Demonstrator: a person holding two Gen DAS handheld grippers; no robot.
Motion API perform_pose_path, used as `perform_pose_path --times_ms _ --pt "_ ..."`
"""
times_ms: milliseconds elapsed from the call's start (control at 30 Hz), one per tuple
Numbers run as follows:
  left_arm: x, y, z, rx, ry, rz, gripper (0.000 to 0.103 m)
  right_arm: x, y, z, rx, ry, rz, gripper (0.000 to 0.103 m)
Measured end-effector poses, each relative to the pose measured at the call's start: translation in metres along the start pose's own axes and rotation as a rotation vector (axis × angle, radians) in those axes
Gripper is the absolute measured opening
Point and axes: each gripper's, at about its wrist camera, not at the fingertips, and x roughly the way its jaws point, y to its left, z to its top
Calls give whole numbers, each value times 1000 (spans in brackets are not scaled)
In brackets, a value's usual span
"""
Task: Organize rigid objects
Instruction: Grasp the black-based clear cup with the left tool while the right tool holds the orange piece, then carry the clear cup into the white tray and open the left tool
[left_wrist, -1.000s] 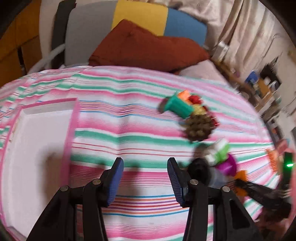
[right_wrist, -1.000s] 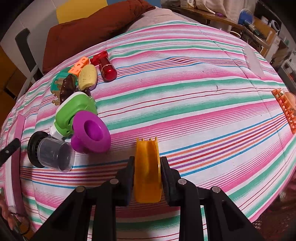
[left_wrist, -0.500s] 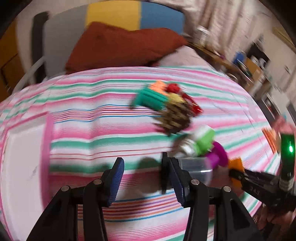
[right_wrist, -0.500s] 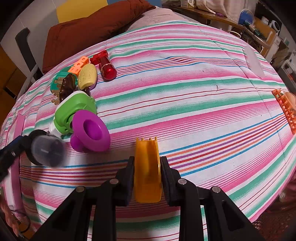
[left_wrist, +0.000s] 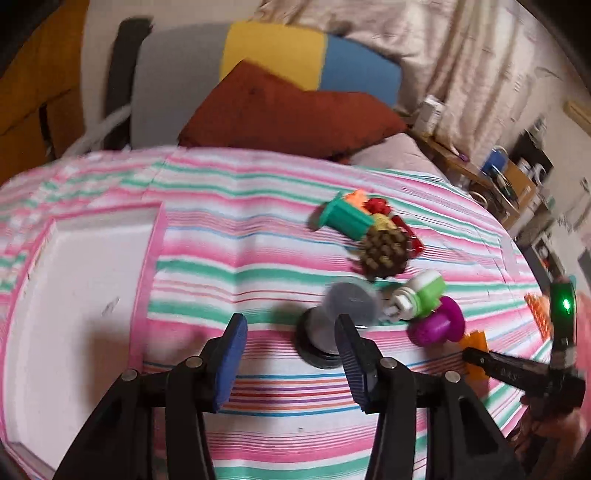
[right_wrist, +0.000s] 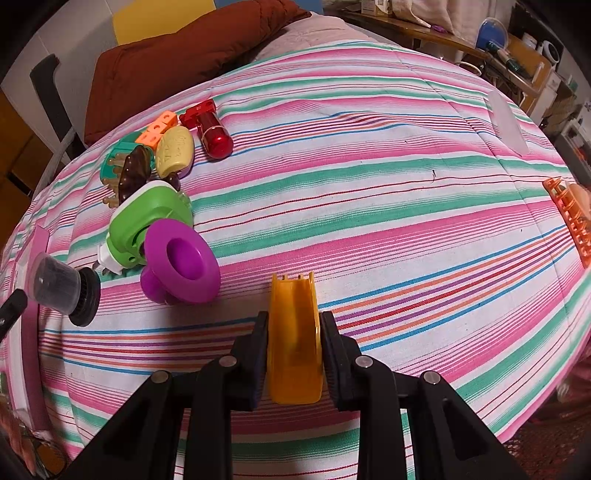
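The right gripper (right_wrist: 293, 343) clamped the yellow piece (right_wrist: 294, 332); the left gripper (left_wrist: 291, 354) gaped beside the jar (left_wrist: 332, 325) (likely its next pick).

A rust-brown pillow (left_wrist: 284, 110) lies beyond the striped bedspread (left_wrist: 229, 206), against a grey, yellow and blue cushion (left_wrist: 280, 51).

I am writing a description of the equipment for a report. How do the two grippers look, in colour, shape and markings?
The left gripper has black angular linkage arms with silver rivets and blue ribbed pads on its fingers. The right gripper has the same black linkage and silver rivets; its pads look dark. In the left wrist view, its body carries a glowing green light. No cables or sleeves are visible.
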Motion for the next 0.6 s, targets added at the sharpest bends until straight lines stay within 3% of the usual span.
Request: perform_pose_path --times_ms 200,367,433,600 --pt "15 -45 -2 251 4 52 50 0 0 -1 -5 0 -2 27" --pt "37 -49 4 247 56 30 50 1 0 0 -11 -1 -2 27" --pt "42 -44 5 223 66 13 43 1 0 0 -16 -2 -5 27" --pt "36 -34 4 209 52 6 43 3 -1 2 -18 -3 -5 27"
